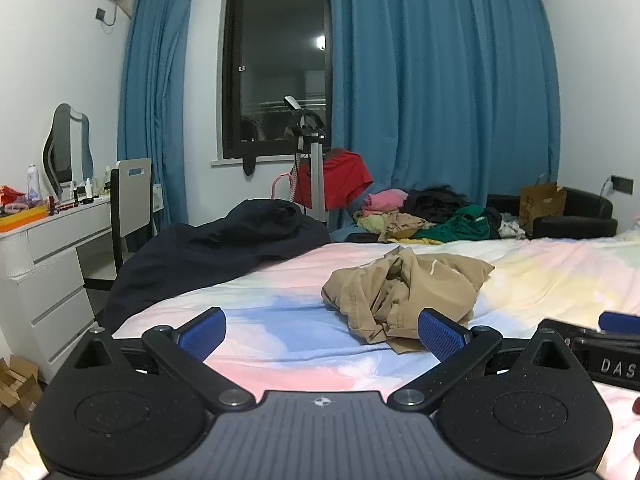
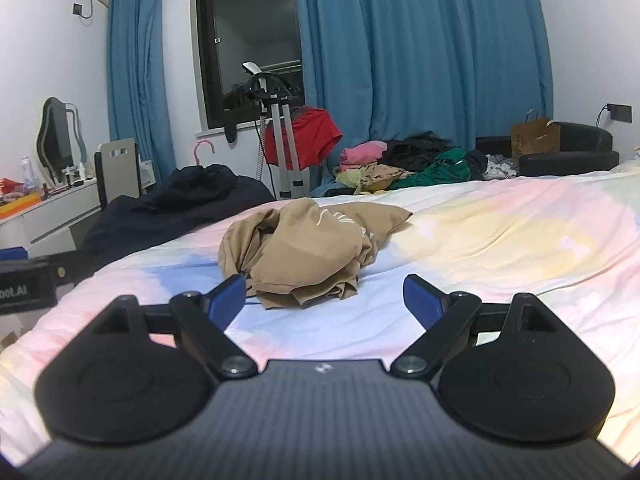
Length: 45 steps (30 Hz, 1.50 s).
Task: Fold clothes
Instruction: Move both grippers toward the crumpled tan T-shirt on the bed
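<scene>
Bedroom, seen low over a bed [image 1: 560, 276] with a pastel sheet of pink, blue and yellow patches. Near the middle of the sheet, a crumpled tan garment [image 1: 404, 292] in a loose heap (a pale drawstring showing on top), unfolded, lying free of both tools. Left gripper [image 1: 322, 332] spread wide above the sheet, blue pads [image 1: 200, 336] well apart, nothing between them; right pad just in front of the heap's near edge, contact not clear. Right gripper [image 2: 324, 298] likewise released and empty, the heap just beyond its left pad [image 2: 228, 296]. Both side by side, each showing at the edge of the other's view.

At the bed's far left corner, a dark navy garment [image 1: 224, 248] draped over the edge. Past the bed, a mixed clothes pile [image 1: 432, 216] in pink, black, green and yellow, beside a black armchair [image 1: 576, 216] holding a brown paper bag [image 1: 542, 200]. A red garment [image 1: 344, 180] hung on a metal stand [image 1: 316, 176] below the dark window [image 1: 280, 64], blue curtains [image 1: 440, 80] either side. Along the left wall, a white dressing table [image 1: 52, 240] with mirror [image 1: 66, 148], bottles, and a chair [image 1: 132, 200].
</scene>
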Each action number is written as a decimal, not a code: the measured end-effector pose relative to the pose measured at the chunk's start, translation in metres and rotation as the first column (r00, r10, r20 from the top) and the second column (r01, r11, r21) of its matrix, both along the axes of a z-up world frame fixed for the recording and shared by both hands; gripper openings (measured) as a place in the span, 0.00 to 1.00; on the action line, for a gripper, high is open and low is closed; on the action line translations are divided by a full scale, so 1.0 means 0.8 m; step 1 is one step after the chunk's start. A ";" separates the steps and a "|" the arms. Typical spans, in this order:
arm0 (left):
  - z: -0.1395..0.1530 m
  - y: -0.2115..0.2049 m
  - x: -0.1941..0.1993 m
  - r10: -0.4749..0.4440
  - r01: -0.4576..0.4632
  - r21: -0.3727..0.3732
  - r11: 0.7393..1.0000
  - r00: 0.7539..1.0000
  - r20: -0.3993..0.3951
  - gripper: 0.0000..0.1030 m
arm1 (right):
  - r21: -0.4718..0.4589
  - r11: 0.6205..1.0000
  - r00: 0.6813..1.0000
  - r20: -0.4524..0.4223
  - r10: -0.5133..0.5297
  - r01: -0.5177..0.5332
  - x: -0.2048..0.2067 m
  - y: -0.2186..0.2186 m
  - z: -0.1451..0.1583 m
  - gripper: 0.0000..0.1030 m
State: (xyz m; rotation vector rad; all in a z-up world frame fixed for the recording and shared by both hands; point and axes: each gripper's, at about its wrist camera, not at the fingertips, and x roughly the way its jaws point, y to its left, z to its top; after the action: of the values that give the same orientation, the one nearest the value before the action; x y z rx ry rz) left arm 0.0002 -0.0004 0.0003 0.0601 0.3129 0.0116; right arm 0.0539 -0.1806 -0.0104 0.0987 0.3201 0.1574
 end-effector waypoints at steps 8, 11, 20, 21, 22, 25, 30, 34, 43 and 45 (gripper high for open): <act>0.003 -0.001 0.001 0.014 -0.013 -0.035 0.999 1.000 0.026 1.00 | -0.027 1.000 1.000 -0.002 0.009 -0.009 0.000 0.006 -0.003 0.85; 0.004 -0.004 -0.005 0.013 -0.012 -0.016 1.000 0.999 0.039 1.00 | -0.007 1.000 1.000 -0.002 0.011 -0.011 0.004 0.004 -0.002 0.85; 0.004 -0.013 -0.012 0.001 -0.001 0.022 1.000 0.999 0.043 1.00 | 0.016 1.000 1.000 -0.008 -0.007 0.007 0.002 -0.007 -0.004 0.85; 0.004 -0.014 -0.014 0.000 -0.001 0.024 1.000 0.999 0.046 1.00 | 0.017 1.000 1.000 -0.005 -0.011 0.011 0.001 -0.008 -0.003 0.85; 0.003 -0.014 -0.014 0.001 -0.002 0.027 1.000 0.999 0.048 1.00 | 0.019 1.000 1.000 -0.005 -0.015 0.015 0.002 -0.009 -0.002 0.85; 0.001 -0.017 -0.013 0.000 -0.001 0.032 0.999 0.999 0.046 1.00 | 0.029 0.999 1.000 -0.001 -0.020 0.020 0.001 -0.012 -0.001 0.85; -0.002 -0.018 -0.013 -0.005 0.004 0.032 0.999 1.000 0.030 1.00 | 0.035 0.999 1.000 0.012 -0.026 0.026 0.002 -0.014 0.001 0.85; -0.003 -0.015 -0.011 -0.009 0.009 0.013 1.000 1.000 0.013 1.00 | 0.027 0.999 0.999 0.024 -0.039 0.038 0.001 -0.014 0.002 0.85; -0.013 -0.012 0.003 0.031 -0.031 0.048 0.998 1.000 -0.003 1.00 | 0.046 0.996 0.997 0.035 -0.073 0.072 0.000 -0.027 0.006 0.85; -0.015 -0.011 0.009 0.031 -0.030 0.039 0.999 0.999 -0.011 1.00 | 0.046 0.996 0.996 0.036 -0.079 0.077 0.001 -0.031 0.007 0.85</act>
State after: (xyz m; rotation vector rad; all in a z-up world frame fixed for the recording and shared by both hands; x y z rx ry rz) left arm 0.0077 -0.0090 -0.0117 0.0941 0.3253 0.0478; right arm 0.0550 -0.2050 -0.0046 0.1523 0.2749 0.0891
